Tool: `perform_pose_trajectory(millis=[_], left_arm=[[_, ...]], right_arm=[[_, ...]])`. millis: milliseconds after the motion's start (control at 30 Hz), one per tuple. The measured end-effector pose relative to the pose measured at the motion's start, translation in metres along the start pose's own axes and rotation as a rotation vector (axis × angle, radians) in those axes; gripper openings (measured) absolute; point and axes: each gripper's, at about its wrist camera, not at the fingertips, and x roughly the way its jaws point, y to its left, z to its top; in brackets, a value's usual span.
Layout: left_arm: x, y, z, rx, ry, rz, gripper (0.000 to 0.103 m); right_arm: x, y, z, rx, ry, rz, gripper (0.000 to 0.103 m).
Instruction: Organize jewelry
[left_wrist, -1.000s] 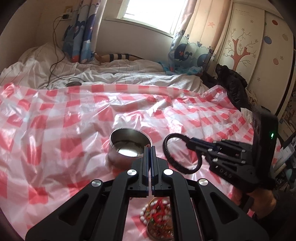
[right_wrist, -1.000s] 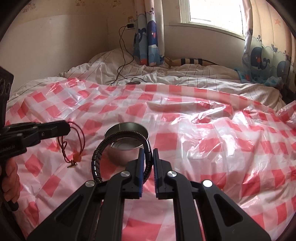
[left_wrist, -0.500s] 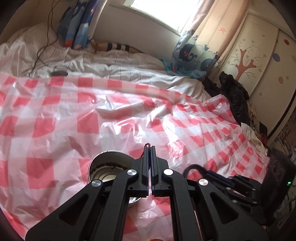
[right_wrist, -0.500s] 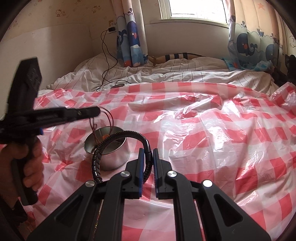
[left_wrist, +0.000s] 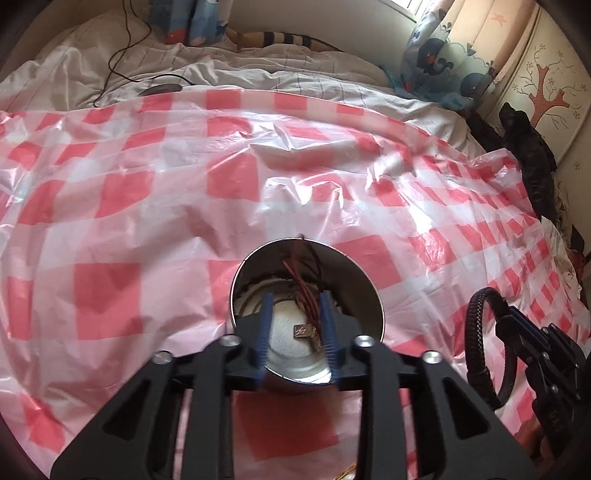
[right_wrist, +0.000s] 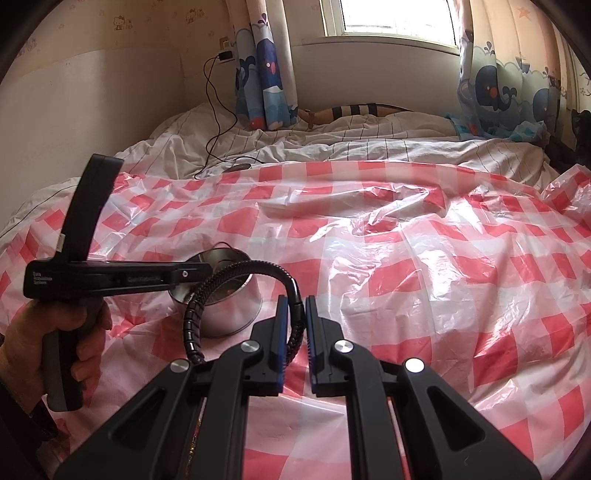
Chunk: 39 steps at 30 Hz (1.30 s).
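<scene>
The left gripper (left_wrist: 295, 325) is hanging over a steel tin (left_wrist: 364, 291) that is sitting on the red-checked plastic sheet (left_wrist: 147, 206) spread across the bed (right_wrist: 332, 147). Its jaws are opening, and a red cord necklace (left_wrist: 304, 280) is lying between them, its strands running up the tin's inner wall beside the right pad; whether the pad is touching the strands is unclear. A small metal pendant (left_wrist: 302, 330) is resting on the tin's floor.

In the right wrist view the left gripper (right_wrist: 201, 273) is reaching level across the tin (right_wrist: 236, 314), with a hand (right_wrist: 55, 332) wrapped round its handle.

The right gripper (right_wrist: 295, 325) is clenching a black braided bracelet (right_wrist: 236, 273), the band pinched between the blue pads and arching up and to the left, so that it is overlapping the tin in the picture. The left wrist view is showing that bracelet (left_wrist: 476, 339) to the right of the tin, standing above the sheet, with the right gripper's (left_wrist: 513, 328) jaws closed on it.
</scene>
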Motion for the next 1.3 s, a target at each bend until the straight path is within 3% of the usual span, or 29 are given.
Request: perform_pose_trajectory(millis=[133, 300, 500, 633, 933, 967, 1033, 1100, 1167, 1233, 1300], left_arm=[[-0.033, 0.007, -0.005, 0.019, -0.063, 0.033, 0.057], [-0.075, 0.027, -0.028, -0.007, -0.129, 0.081, 0.063], [-0.100, 0.053, -0.048, -0.033, -0.225, 0.196, 0.084], [-0.099, 0.065, -0.044, -0.077, -0.219, 0.190, 0.084], [-0.098, 0.054, -0.046, -0.037, -0.220, 0.175, 0.087], [-0.098, 0.053, -0.046, -0.035, -0.219, 0.175, 0.087], [-0.096, 0.051, -0.046, -0.030, -0.216, 0.179, 0.091], [-0.093, 0.049, -0.048, -0.025, -0.210, 0.194, 0.093], [-0.090, 0.047, -0.049, -0.016, -0.201, 0.209, 0.094], [-0.088, 0.044, -0.052, -0.004, -0.199, 0.233, 0.095], [-0.087, 0.042, -0.056, 0.011, -0.202, 0.263, 0.095]], right_arm=[[0.003, 0.004, -0.001, -0.013, 0.004, 0.007, 0.010], [0.005, 0.025, 0.005, -0.063, -0.020, 0.024, 0.010], [0.039, 0.057, 0.026, -0.152, -0.005, 0.020, 0.010], [0.071, 0.067, 0.034, -0.174, 0.039, 0.006, 0.010], [0.112, 0.073, 0.031, -0.193, 0.112, -0.012, 0.012], [0.115, 0.073, 0.030, -0.191, 0.123, -0.017, 0.017], [0.113, 0.070, 0.029, -0.173, 0.120, -0.009, 0.042], [0.096, 0.067, 0.027, -0.166, 0.070, -0.051, 0.053], [0.067, 0.058, 0.020, -0.131, 0.027, -0.053, 0.055], [0.042, 0.050, 0.007, -0.112, 0.013, -0.068, 0.067], [0.020, 0.044, -0.011, -0.112, 0.027, -0.089, 0.070]])
